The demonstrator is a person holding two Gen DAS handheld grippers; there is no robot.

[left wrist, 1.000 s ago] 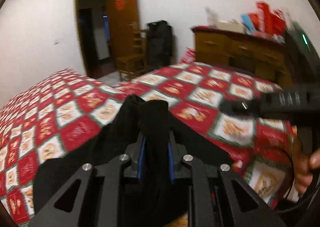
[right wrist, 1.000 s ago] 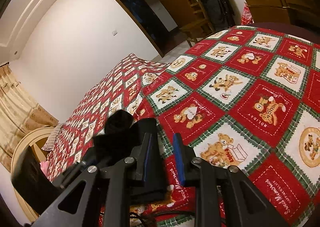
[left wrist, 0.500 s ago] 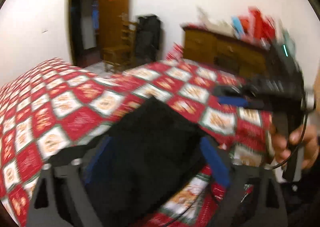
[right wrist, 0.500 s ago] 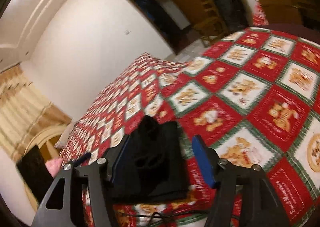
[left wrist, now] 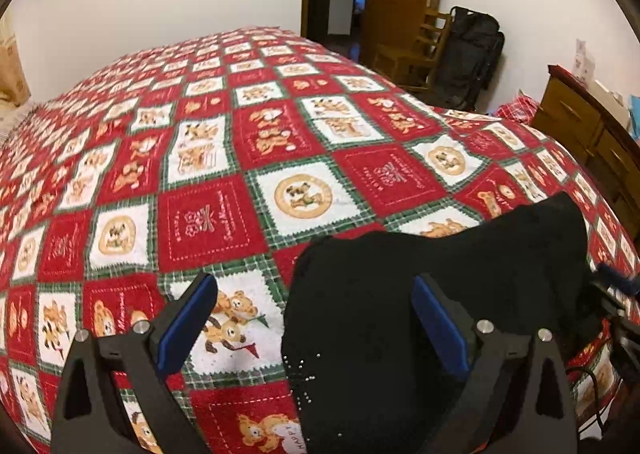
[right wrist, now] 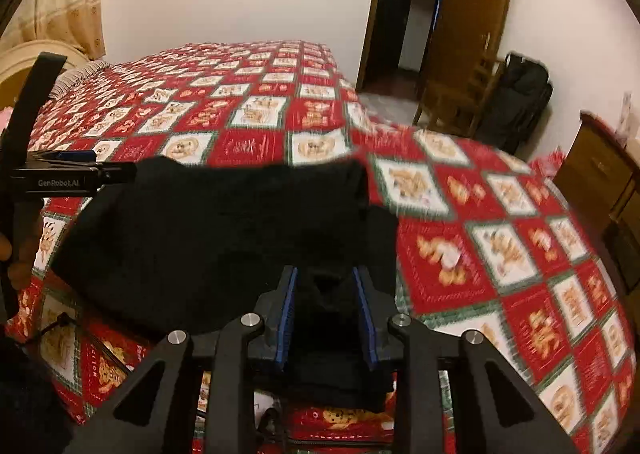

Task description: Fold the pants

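right gripper (right wrist: 326,314) jaws closing on pants (right wrist: 224,238), apparently pinched, seen only in its own view

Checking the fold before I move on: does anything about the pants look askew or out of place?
The black pants lie in a lumpy heap on the quilt, edges uneven. Nothing else stands out.

Right gripper (right wrist: 325,290) at bottom centre, jaws closing with a fold of the black pants (right wrist: 224,238) between the blue pads. Pants lie bunched on the quilt (right wrist: 500,254). Left gripper (right wrist: 80,176) at the pants' far left edge, seen side-on. Door (right wrist: 468,14) and chair (right wrist: 460,94) beyond the quilt's far right.
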